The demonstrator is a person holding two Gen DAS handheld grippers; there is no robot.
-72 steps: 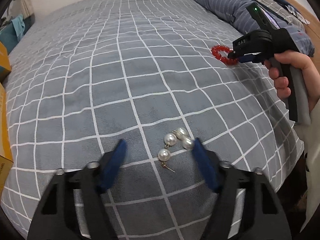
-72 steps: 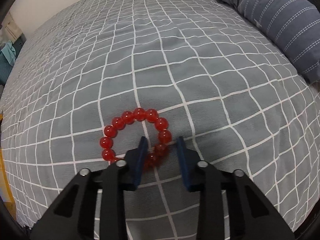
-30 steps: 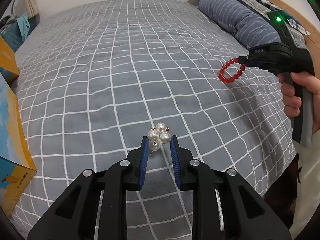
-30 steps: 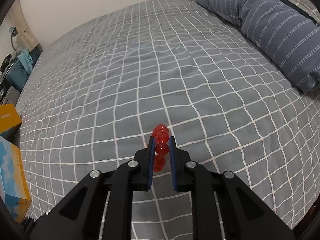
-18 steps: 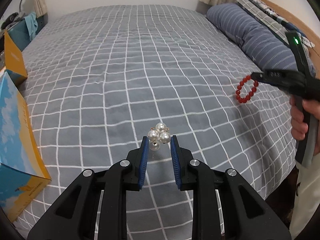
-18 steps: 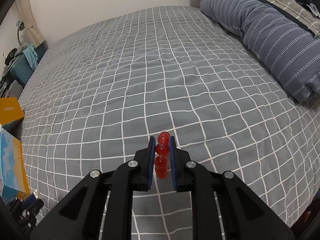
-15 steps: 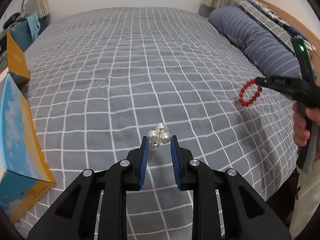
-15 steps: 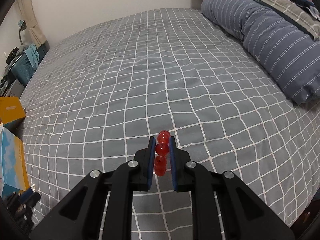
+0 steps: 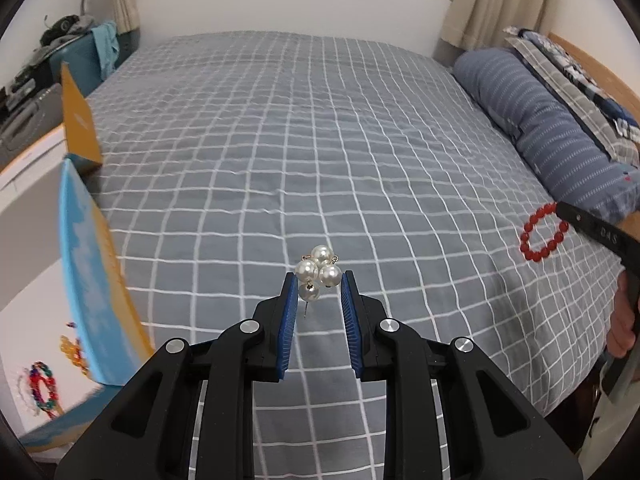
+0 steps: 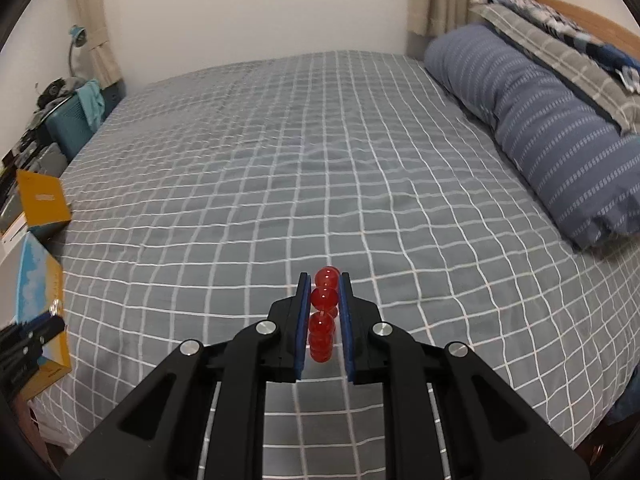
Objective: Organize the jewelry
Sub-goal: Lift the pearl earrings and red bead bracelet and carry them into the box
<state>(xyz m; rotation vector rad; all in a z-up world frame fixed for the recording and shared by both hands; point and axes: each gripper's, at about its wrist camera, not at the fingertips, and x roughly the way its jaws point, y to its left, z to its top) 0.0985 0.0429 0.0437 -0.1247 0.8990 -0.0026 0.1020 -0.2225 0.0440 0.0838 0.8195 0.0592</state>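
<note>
My left gripper (image 9: 318,280) is shut on a cluster of white pearl earrings (image 9: 317,267) and holds it in the air above the grey checked bed (image 9: 320,140). My right gripper (image 10: 325,280) is shut on a red bead bracelet (image 10: 323,312), seen edge-on between the blue pads. The bracelet also shows in the left wrist view (image 9: 542,233), hanging from the right gripper's tip at the right edge. An open box with blue and orange walls (image 9: 86,272) stands at the left; bead jewelry (image 9: 42,386) lies on its white floor.
A blue striped pillow (image 10: 552,128) lies along the right side of the bed. A second orange box (image 10: 42,204) sits at the bed's left edge. Cluttered shelves and a teal cloth (image 10: 90,106) stand at the far left, by the wall.
Both grippers closed on their jewelry, lifted it off the bed and rose higher. The open box at the left has come into fuller view, its inside now showing.
</note>
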